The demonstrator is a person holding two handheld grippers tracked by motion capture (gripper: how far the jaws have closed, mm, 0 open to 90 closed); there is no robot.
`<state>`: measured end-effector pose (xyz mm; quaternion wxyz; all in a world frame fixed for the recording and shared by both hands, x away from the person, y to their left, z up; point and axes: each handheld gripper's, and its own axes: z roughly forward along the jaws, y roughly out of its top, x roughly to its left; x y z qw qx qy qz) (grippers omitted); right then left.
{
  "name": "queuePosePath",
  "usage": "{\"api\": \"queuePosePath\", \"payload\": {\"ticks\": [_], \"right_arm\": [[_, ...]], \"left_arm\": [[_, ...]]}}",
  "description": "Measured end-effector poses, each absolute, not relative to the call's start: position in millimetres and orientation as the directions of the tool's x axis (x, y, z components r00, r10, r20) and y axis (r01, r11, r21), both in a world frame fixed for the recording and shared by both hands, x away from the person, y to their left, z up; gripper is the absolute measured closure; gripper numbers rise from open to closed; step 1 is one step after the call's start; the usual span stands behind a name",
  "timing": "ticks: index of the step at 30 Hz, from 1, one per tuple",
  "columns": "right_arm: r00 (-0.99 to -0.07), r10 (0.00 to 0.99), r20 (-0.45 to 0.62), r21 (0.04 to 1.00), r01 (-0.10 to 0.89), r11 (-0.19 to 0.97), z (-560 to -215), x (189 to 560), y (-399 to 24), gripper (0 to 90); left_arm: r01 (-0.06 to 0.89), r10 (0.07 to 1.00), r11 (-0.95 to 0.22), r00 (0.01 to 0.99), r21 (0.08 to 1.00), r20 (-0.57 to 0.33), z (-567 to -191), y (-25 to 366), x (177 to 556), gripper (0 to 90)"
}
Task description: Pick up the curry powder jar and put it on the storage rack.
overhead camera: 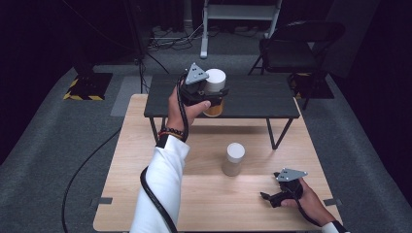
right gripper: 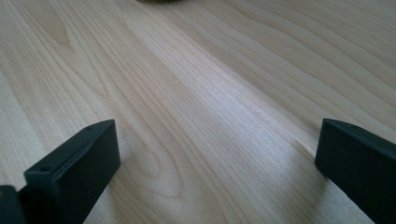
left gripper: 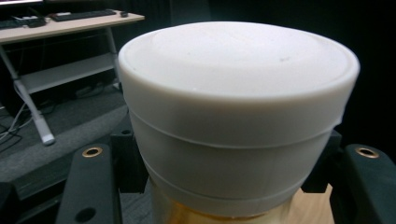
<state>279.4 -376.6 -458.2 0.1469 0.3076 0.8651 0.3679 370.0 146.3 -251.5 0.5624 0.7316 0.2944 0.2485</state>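
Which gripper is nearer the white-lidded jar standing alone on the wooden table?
Right. The right gripper rests low on the table beside the jar; the left gripper holds another jar up by the dark shelf.

No text, label, brand or number can be read in any of the views. The white lid [left gripper: 238,70] of the jar [overhead camera: 214,92] is left plain, and the second jar [overhead camera: 233,159] on the counter [overhead camera: 145,160] carries no legible marking. Yellow-and-black hazard stripes [overhead camera: 83,96] are seen on the floor, bearing no words.
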Motion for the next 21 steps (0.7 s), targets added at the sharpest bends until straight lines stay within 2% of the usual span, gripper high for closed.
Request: {"api": "queuePosePath", "payload": {"ticks": [21], "right_arm": [[-0.77,0.637,-0.027,0.727,0.422,0.542,-458,280,-377,0.0]], "left_arm": [[0.19,0.74,-0.169,0.672,0.967,-0.003,-266,133,391,34.8]]}}
